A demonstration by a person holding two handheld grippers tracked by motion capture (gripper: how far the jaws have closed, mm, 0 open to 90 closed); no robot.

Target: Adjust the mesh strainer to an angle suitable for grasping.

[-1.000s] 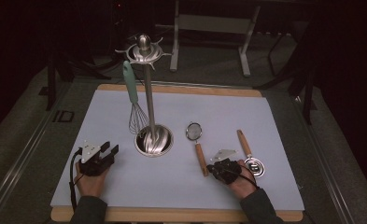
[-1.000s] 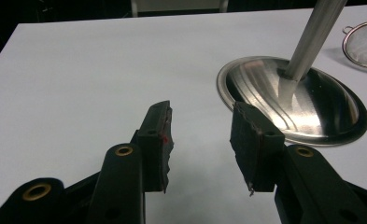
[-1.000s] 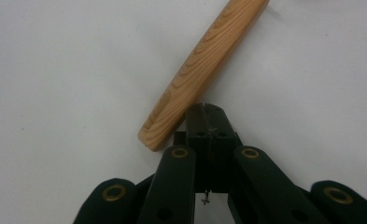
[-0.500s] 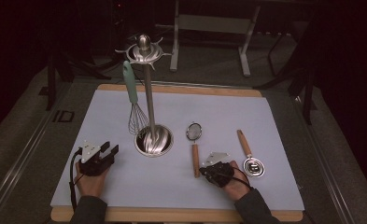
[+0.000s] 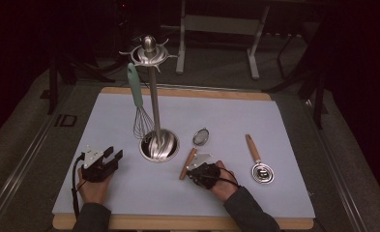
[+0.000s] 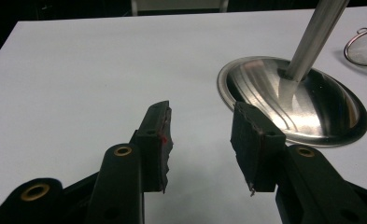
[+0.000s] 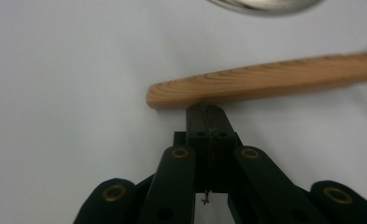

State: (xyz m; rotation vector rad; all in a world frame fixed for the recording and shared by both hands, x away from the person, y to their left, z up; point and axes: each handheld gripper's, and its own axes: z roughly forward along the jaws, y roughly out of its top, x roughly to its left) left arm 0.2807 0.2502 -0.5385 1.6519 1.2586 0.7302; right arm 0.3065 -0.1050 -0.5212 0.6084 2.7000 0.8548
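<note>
A: What's the right gripper (image 5: 193, 167) doing?

B: Its two jaws are pressed tight together w/ nothing between them. The tips sit against the near side of the sieve's wooden handle (image 7: 265, 81), close to the handle's butt end. It looks like a push, not a grab.

A: And where's the sieve (image 5: 200, 137)?

B: On the white mat (image 5: 105, 188), just right of the stand's shiny round base (image 5: 159, 144). The mesh bowl is at the far end, and the handle slants toward the near left. It lies flat.

A: Why push w/ closed jaws?

B: Prob. to turn the handle so it's easier to pick up. Shut jaws make one blunt tip, good for nudging. That's a guess, tho; the right gripper view is blurry near the tips, so touching vs. just beside is hard to call.

A: The left gripper (image 6: 202, 140)?

B: Jaws apart, empty, low over the mat at the near left of the base. It seems to be waiting, maybe to help later.

A: Anything else around?

B: A whisk (image 5: 138, 104) w/ a green handle hangs from the stand's top hooks (image 5: 149, 54), so the sieve likely goes up there too. A small round tool w/ a wooden handle (image 5: 257, 161) lies to the right, well apart from the sieve.
</note>
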